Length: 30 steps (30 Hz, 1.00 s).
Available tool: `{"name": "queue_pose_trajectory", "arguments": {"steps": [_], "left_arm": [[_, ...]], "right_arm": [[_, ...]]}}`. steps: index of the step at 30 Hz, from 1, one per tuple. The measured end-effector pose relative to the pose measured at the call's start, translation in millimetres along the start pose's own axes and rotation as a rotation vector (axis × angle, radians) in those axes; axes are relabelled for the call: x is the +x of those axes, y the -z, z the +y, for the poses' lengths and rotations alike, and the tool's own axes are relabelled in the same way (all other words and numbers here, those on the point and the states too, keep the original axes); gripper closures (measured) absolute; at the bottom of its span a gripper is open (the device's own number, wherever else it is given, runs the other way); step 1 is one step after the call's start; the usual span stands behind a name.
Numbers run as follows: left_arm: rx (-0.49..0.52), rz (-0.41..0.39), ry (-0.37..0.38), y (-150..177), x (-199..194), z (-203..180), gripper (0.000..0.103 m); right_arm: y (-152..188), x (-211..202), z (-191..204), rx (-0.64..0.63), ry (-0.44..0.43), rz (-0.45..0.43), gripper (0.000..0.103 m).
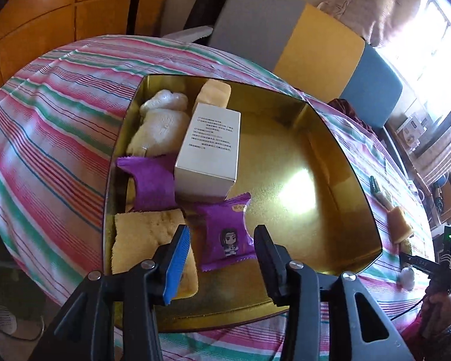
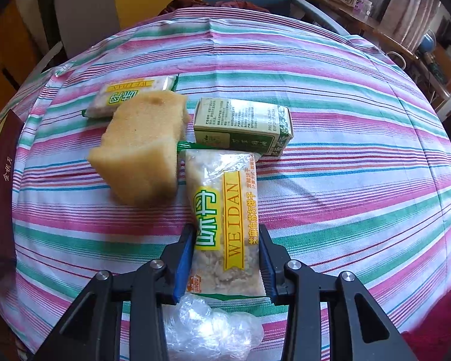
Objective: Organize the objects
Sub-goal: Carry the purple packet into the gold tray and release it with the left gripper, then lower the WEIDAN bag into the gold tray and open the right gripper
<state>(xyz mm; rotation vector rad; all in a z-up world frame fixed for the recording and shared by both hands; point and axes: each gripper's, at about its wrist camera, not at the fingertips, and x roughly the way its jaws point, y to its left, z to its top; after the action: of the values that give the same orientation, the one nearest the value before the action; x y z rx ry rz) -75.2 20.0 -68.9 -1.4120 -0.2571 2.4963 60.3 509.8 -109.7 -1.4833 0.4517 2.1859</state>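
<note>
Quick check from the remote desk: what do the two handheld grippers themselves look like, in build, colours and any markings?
Both are black plastic with angular cut-out linkages and silver pivot bolts. The left gripper and right gripper carry ribbed blue pads on their finger faces. In the left view, the right unit's handle shows a small green light and a thin dark cable.

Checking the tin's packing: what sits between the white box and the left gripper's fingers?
In the left wrist view, a purple snack packet lies on the gold tin's floor between the white box and the open left gripper; nothing else intervenes.

Cracker packet (image 2: 225, 225) clamped between jaws, beside yellow sponge (image 2: 142, 150).
</note>
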Motion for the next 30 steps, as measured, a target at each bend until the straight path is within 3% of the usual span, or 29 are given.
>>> {"name": "queue_pose_trajectory", "arguments": {"steps": [8,11,16,21,25,30], "left_arm": [[0.031,-0.045,-0.004,1.6,-15.3,-2.0,0.059],[0.03,-0.046,0.002,1.5,-15.7,-3.6,0.059],[0.033,-0.055,0.008,0.4,-19.8,-7.0,0.059],[0.026,-0.077,0.008,-3.5,-26.0,-3.7,0.059],[0.014,-0.091,0.006,-3.8,-29.2,0.4,0.059],[0.001,-0.115,-0.005,-3.3,-38.7,10.7,0.059]], "right_arm": [[2.5,-17.4,-10.2,0.065,-0.051,-0.062,0.063],[3.1,-26.3,-17.4,0.11,-0.111,-0.087,0.063],[4.0,-44.1,-19.2,0.14,-0.138,-0.157,0.063],[3.5,-83.6,-27.7,0.205,-0.214,-0.291,0.063],[-4.1,-100.7,20.5,0.097,-0.283,-0.289,0.063],[0.7,-108.7,138.9,-0.156,-0.389,-0.237,0.063]]}}
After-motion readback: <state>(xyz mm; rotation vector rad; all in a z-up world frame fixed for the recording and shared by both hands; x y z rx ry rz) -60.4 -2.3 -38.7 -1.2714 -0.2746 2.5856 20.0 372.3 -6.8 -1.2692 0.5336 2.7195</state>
